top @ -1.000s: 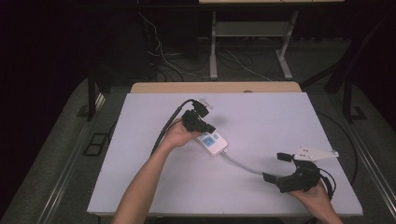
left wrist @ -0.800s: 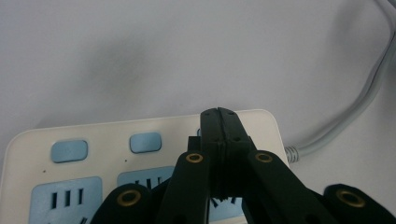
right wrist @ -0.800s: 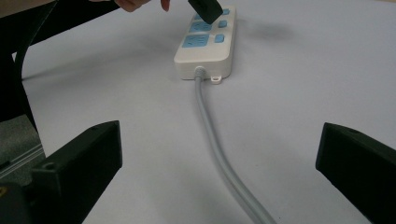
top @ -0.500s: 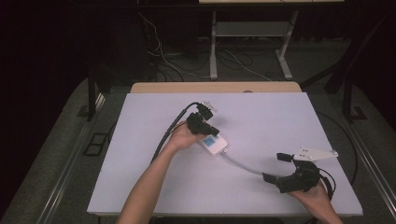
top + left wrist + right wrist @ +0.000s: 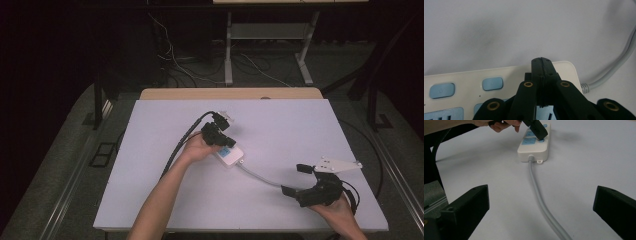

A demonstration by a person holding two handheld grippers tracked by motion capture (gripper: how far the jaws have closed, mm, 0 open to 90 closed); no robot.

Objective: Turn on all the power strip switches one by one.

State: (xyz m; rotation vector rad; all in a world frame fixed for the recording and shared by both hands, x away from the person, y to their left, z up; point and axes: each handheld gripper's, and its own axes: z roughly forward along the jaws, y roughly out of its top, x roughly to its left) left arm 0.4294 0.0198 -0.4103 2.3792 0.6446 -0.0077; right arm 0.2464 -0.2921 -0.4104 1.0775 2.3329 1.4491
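Note:
A white power strip (image 5: 231, 155) with blue sockets and switches lies mid-table, and its grey cable (image 5: 262, 177) runs toward the right hand. My left gripper (image 5: 230, 142) is shut, jaws pressed together with nothing between them. In the left gripper view its tips (image 5: 541, 61) rest over the power strip (image 5: 499, 82) near the cable end, beside a blue switch (image 5: 492, 83). My right gripper (image 5: 296, 180) is wide open near the front right edge, low over the table. In the right gripper view it (image 5: 541, 205) straddles the cable (image 5: 537, 192), and the power strip (image 5: 534, 148) lies beyond.
The white table (image 5: 150, 130) has a wooden strip along its far edge (image 5: 230, 93). The left gripper's black cable (image 5: 182, 142) trails toward the left side. Dark floor, wires and a table frame (image 5: 229, 45) lie beyond.
The left gripper has edged slightly right and down onto the strip. The right gripper has stayed open in place.

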